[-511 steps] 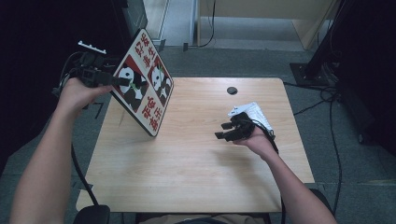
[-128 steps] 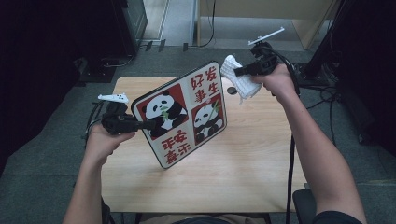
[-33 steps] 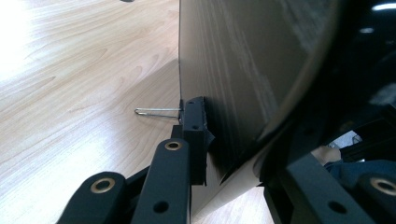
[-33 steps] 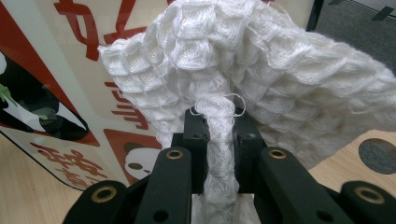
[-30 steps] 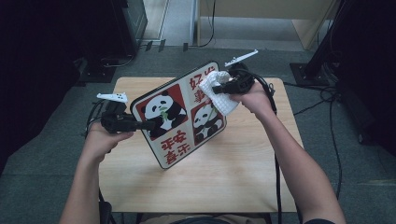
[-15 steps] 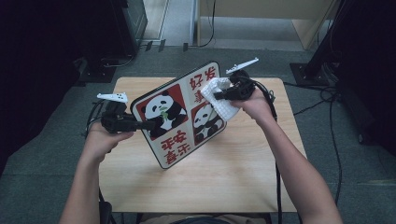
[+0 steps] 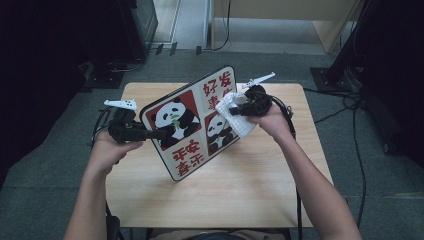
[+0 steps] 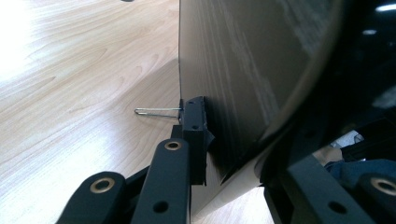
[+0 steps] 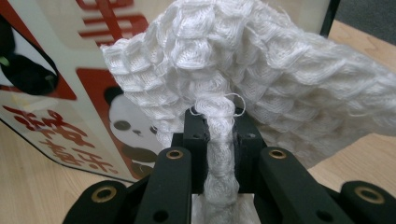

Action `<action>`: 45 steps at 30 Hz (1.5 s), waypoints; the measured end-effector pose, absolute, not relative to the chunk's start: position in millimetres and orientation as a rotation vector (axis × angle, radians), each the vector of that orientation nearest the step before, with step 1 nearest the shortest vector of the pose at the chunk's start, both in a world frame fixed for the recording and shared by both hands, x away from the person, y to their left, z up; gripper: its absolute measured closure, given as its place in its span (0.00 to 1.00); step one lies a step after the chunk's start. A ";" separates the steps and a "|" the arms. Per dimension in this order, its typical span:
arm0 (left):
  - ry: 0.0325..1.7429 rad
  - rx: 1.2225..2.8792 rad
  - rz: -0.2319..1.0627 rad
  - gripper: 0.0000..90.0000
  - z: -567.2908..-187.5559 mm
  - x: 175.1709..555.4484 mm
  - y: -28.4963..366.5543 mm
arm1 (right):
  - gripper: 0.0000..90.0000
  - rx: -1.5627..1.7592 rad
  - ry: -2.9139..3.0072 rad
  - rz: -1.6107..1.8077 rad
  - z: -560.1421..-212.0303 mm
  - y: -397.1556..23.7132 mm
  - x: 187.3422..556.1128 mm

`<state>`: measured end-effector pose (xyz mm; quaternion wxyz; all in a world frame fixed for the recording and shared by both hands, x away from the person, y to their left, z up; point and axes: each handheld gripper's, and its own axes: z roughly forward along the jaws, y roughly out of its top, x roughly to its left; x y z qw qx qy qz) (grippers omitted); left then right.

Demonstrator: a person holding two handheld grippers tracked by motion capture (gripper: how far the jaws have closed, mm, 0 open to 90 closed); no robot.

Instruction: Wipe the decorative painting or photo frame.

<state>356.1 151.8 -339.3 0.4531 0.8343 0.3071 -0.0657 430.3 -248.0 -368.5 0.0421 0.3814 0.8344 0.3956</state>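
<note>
The right gripper [image 7: 239, 108] pinches a white cloth [image 7: 235, 116] against the panda board [image 7: 192, 120] (tilted on edge). The left gripper [image 7: 156, 134] clamps the board's left edge.

The wooden table [image 7: 240, 185] stands on a grey carpet floor [image 7: 45, 170]. At the far side there is light wooden furniture [image 7: 280, 22]. On the right, black cables [image 7: 360, 115] lie on the floor. On the far left stands dark equipment [image 7: 135, 25].

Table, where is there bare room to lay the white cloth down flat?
The near half of the table, between the two forearms, is bare, as is the right edge strip. The middle and far left are crowded by the tilted panda board.
</note>
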 end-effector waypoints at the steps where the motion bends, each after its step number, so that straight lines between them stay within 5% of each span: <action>1: 0.759 2.061 -0.163 0.85 -339.3 356.1 151.9 | 0.90 1.174 2.557 1.212 -371.5 -248.6 429.7; 45: 0.763 2.049 -0.200 0.83 -340.2 357.0 152.7 | 0.89 1.351 2.615 1.123 -467.8 -259.3 405.2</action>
